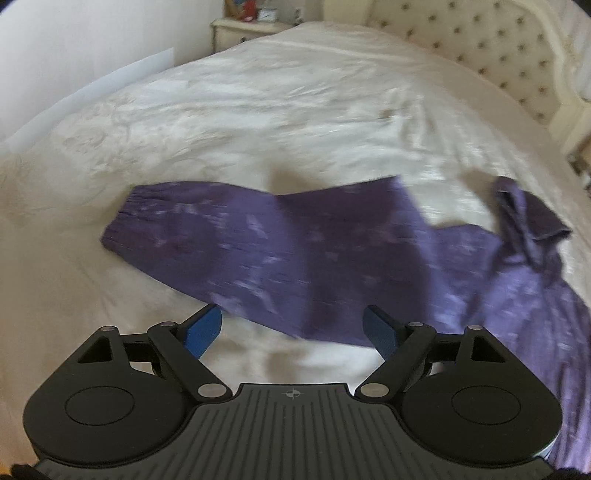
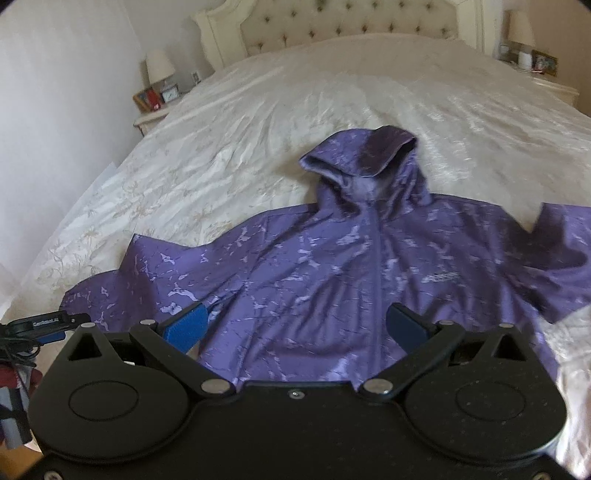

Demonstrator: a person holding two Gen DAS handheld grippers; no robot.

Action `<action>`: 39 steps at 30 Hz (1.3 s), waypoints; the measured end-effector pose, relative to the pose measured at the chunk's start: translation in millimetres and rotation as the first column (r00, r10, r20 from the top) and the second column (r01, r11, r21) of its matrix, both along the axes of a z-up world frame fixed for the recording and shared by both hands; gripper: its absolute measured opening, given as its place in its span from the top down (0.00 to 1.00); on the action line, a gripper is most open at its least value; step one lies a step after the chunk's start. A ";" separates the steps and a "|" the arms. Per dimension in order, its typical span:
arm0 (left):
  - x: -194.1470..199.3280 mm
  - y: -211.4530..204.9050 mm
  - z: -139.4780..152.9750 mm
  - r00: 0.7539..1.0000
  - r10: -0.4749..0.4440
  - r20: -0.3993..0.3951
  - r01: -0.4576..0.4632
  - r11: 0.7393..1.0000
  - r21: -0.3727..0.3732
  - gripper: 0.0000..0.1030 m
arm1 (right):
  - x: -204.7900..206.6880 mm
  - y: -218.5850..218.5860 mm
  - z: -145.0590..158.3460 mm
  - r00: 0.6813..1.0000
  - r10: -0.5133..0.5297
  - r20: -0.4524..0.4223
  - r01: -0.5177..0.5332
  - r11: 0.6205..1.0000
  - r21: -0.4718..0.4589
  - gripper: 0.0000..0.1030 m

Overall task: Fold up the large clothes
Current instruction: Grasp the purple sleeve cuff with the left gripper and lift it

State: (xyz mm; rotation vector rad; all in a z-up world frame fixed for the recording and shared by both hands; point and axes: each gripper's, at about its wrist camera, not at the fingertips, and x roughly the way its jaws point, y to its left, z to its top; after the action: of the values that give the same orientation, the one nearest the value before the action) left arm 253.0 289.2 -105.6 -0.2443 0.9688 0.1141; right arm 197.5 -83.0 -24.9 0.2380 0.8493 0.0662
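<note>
- Right wrist view shows the purple hoodie [image 2: 332, 266] lying front side up on the bed [image 2: 295, 92], hood [image 2: 365, 158] toward the headboard [image 2: 347, 26], both sleeves spread out to the sides.
- Left wrist view shows one sleeve [image 1: 229, 236] stretched flat across the bedspread, with its cuff end far from the body of the garment.
- Left tool [image 1: 293, 328] stands wide and has nothing between its blue pads; it hangs above the lower edge of that sleeve, and I cannot tell if it touches the cloth.
- Right tool [image 2: 295, 325] is also wide and empty, over the lower part of the front.
- I judge the fabric soft, light and limp, with a slight shine, so it may slip on the smooth bedspread and will sag when lifted.
- A seam, a cuff or the hem seems the best place to pinch, because there the cloth is thicker.
- Taking only the top layer could pull the front away from the back, so both layers should go into the pinch.
</note>
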 end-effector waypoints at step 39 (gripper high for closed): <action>17.9 33.6 95.9 0.892 -0.023 0.452 0.092 0.987 -0.132 0.87 | 189.3 115.2 -163.2 0.932 0.043 -0.360 -0.125 0.970 -0.207 0.00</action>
State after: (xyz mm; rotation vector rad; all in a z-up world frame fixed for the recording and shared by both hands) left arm 270.8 322.8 -9.7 -0.3626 0.5202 -0.0711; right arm 386.8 32.2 -188.1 -0.0056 1.2180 0.0059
